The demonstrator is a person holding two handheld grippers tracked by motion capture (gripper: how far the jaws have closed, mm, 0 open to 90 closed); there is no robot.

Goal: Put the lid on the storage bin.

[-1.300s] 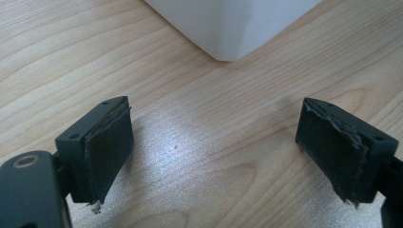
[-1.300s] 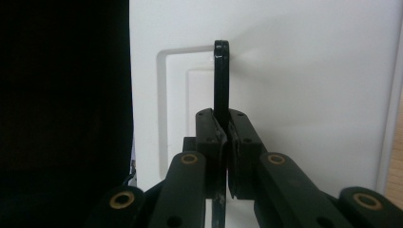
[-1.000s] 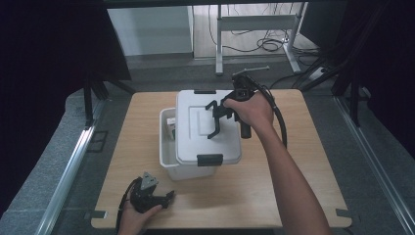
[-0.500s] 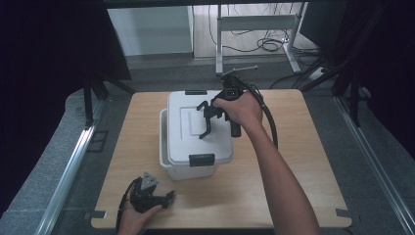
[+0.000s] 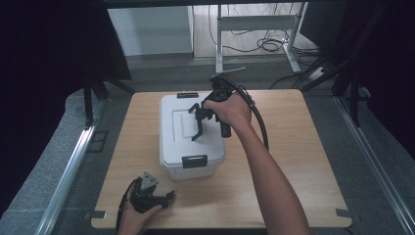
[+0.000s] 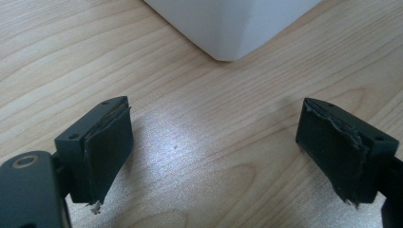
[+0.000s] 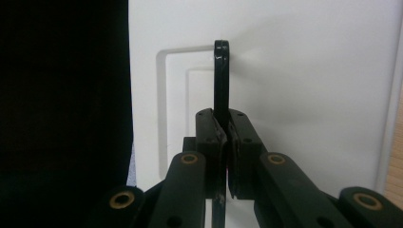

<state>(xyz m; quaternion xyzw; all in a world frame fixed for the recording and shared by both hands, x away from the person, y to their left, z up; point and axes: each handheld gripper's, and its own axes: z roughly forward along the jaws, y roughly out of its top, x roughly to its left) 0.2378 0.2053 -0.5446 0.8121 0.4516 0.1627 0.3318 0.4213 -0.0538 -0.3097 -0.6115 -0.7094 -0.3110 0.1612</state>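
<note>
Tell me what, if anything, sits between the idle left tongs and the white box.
Nothing visible does. The left tongs rest open on bare table, with only wood grain between them and the white box. The right tongs grip its handle.

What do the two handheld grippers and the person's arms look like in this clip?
Both grippers are black. The right gripper has linked metal arms with brass-coloured pivot pins, flat black pads, and a thick black cable looping behind the hand. The left gripper carries a grey three-cornered plate on top and worn, ragged-edged rubber pads. Both forearms are bare, no sleeves in view.
</note>
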